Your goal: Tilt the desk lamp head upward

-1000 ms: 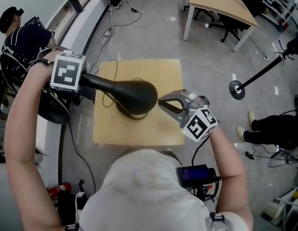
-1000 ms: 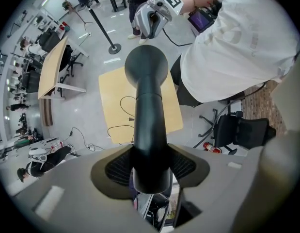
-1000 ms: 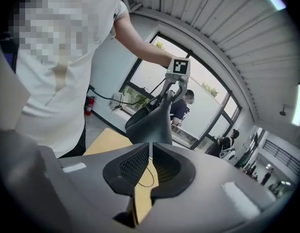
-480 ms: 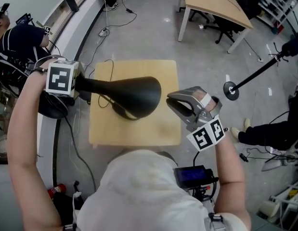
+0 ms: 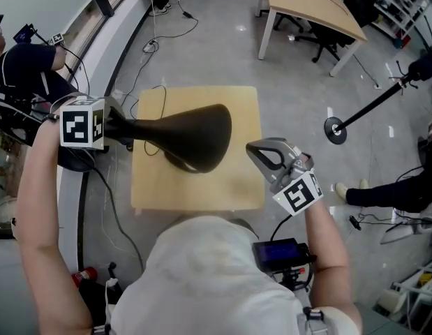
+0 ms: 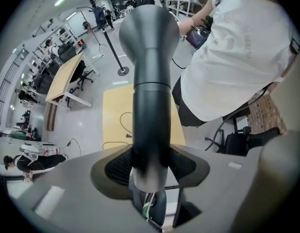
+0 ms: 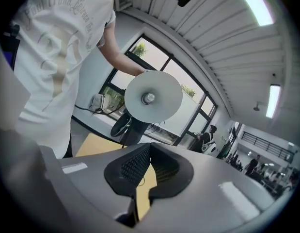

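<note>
A black desk lamp stands on a small wooden table [image 5: 247,183]. Its cone-shaped head [image 5: 198,131] points right in the head view, above the dark base [image 5: 186,163]. My left gripper [image 5: 112,128] is shut on the lamp's neck at the left; in the left gripper view the neck [image 6: 149,130] runs up between the pads [image 6: 120,165] of that gripper [image 6: 149,166]. My right gripper [image 5: 256,149] hangs just right of the shade's rim, apart from it, jaws shut and empty. In the right gripper view, beyond that gripper [image 7: 150,149], the shade's white inside [image 7: 153,97] with its bulb faces me.
A thin cable [image 5: 154,142] lies on the table's left part. A person [image 5: 24,65] sits at far left by the window ledge. A larger desk [image 5: 313,5] and a stand's round foot [image 5: 335,130] are on the floor beyond. Someone's legs [image 5: 383,190] are at right.
The right gripper has drawn back from the shade's rim, to the right and lower in the picture. The left gripper shifted left, and the lamp head has swung with it.
</note>
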{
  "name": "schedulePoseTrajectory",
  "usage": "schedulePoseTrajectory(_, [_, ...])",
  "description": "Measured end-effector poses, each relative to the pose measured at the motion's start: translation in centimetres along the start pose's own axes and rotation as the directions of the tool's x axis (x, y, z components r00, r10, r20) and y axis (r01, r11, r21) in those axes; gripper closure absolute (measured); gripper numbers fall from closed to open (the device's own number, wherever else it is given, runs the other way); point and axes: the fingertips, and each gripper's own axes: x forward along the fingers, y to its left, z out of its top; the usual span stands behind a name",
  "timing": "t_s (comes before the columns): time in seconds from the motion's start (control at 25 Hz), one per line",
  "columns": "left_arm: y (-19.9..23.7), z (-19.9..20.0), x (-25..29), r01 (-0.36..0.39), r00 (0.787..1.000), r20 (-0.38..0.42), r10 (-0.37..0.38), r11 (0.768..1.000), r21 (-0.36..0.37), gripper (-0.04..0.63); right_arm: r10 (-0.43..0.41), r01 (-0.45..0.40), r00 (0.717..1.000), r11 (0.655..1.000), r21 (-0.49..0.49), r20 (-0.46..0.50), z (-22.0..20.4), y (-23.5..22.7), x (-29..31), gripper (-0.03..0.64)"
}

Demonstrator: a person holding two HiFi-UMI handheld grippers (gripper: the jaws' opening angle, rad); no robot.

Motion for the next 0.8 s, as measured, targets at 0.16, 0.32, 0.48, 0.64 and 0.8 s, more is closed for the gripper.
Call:
schedulePoseTrajectory(0.16, [-0.1,0.0,0.1,-0.018,1.0,0.018,0.018,1.0,-0.009,0.377,0.019,-0.021,0.999,0.998,0.06,0.038,0.2,0.9,0.9,0.603])
schedulePoseTrajectory(0.32, [0.2,-0.1,0.5,-0.021,1.0,0.022,0.021,1.0,-0.007,0.377,0.017,-0.021,0.998,0.997,0.076,0.053,0.5,1.0,1.5,0.603])
schedulePoseTrajectory(0.48, [0.3,0.1,0.7,-0.024,0.999,0.028,0.024,1.0,-0.009,0.377,0.006,-0.009,0.998,0.998,0.058,0.061,1.4,0.6,1.2,0.601])
schedulePoseTrajectory(0.64, [0.4,0.4,0.7,-0.024,0.999,0.038,0.024,1.0,-0.013,0.377,-0.001,-0.003,0.998,0.998,0.058,0.064,1.9,0.1,0.9,0.601])
schedulePoseTrajectory(0.8, [0.7,0.4,1.0,-0.029,0.998,0.053,0.03,0.999,-0.017,0.377,-0.001,-0.003,0.998,0.998,0.064,0.067,1.9,0.3,1.0,0.601])
